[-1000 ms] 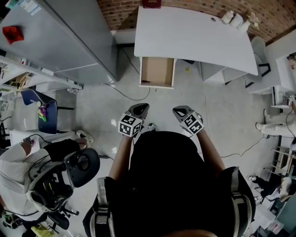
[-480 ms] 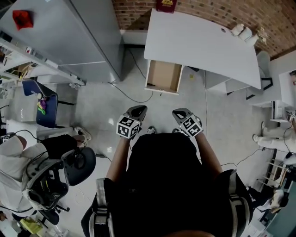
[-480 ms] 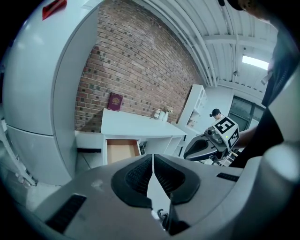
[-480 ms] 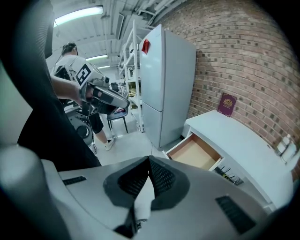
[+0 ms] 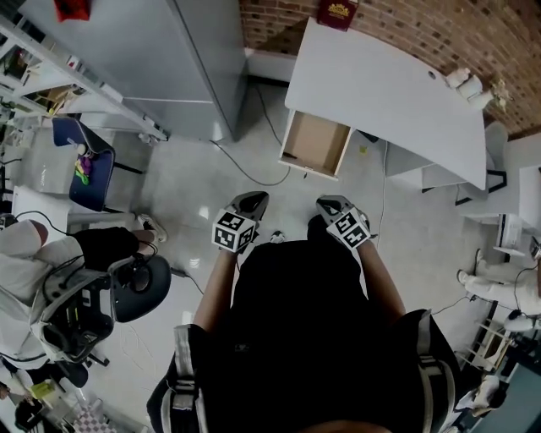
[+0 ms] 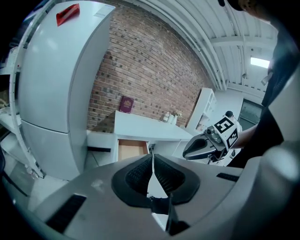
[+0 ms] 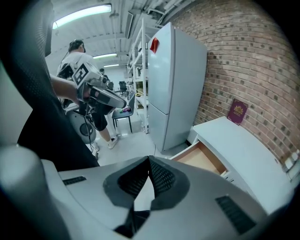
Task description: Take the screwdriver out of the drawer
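The open drawer (image 5: 314,144) sticks out from under the white desk (image 5: 406,93), and its light wooden bottom shows. No screwdriver can be made out in it from this distance. My left gripper (image 5: 256,197) and right gripper (image 5: 328,203) are held side by side in front of my body, well short of the drawer, both shut with nothing between the jaws. In the left gripper view the drawer (image 6: 130,149) lies straight ahead past the shut left gripper (image 6: 152,155). In the right gripper view the drawer (image 7: 202,159) is to the right of the shut right gripper (image 7: 149,160).
A tall grey cabinet (image 5: 169,59) stands left of the desk. A maroon book (image 5: 338,13) and small bottles (image 5: 469,80) sit on the desk. A cable (image 5: 245,165) runs across the floor. A seated person (image 5: 34,262), an office chair (image 5: 139,287) and a blue chair (image 5: 80,165) are at the left.
The head view has swung, so the desk and drawer sit further right and slightly higher in the frame. Both grippers stay shut and side by side.
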Available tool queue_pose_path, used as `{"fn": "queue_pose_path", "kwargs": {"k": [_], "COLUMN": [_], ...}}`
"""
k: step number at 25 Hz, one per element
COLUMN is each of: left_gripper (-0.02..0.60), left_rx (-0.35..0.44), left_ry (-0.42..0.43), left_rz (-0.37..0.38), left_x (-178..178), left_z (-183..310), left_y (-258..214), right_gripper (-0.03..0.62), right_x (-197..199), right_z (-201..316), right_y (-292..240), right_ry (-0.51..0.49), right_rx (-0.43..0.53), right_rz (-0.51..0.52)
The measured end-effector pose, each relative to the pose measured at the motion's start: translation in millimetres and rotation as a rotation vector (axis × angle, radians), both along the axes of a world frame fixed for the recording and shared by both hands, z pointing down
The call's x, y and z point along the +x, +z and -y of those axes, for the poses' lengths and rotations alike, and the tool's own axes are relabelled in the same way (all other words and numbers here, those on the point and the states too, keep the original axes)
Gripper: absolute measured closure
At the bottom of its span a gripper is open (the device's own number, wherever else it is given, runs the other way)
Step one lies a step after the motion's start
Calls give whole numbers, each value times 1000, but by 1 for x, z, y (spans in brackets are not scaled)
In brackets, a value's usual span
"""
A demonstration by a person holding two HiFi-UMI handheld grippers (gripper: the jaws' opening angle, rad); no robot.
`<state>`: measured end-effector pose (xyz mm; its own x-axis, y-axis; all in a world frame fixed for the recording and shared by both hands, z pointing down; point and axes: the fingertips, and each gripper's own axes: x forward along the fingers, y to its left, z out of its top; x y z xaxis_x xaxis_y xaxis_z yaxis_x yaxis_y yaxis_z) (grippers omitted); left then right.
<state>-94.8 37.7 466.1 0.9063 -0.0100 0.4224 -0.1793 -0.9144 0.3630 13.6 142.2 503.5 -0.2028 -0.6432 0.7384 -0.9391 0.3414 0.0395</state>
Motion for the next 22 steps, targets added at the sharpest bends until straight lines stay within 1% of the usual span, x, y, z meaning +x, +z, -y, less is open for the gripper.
{"fn": "queue_pose_path", "kwargs": {"k": [4,7,10,14,22], "left_gripper": [559,560,560,559,559], "left_rx": [4,4,1,-10,-44], "left_ry": [-28,-66,-98,-121,-189], "left_rz": [14,17,22,22,62], "left_x": [-6,-3,6,20,47], "left_z": [5,9,13,14,16], "left_y": [6,5,5,5,5], "right_gripper": [537,537,537,537,537], "right_x": [1,7,18,35,70], "right_z": [12,17,22,32,54], "right_y": [3,5,9,12,28], "right_ry": [-30,-63,-94,-122,-186], "right_rx": [6,2,-8,-22,-78], "right_rz": [4,12,17,29,73]}}
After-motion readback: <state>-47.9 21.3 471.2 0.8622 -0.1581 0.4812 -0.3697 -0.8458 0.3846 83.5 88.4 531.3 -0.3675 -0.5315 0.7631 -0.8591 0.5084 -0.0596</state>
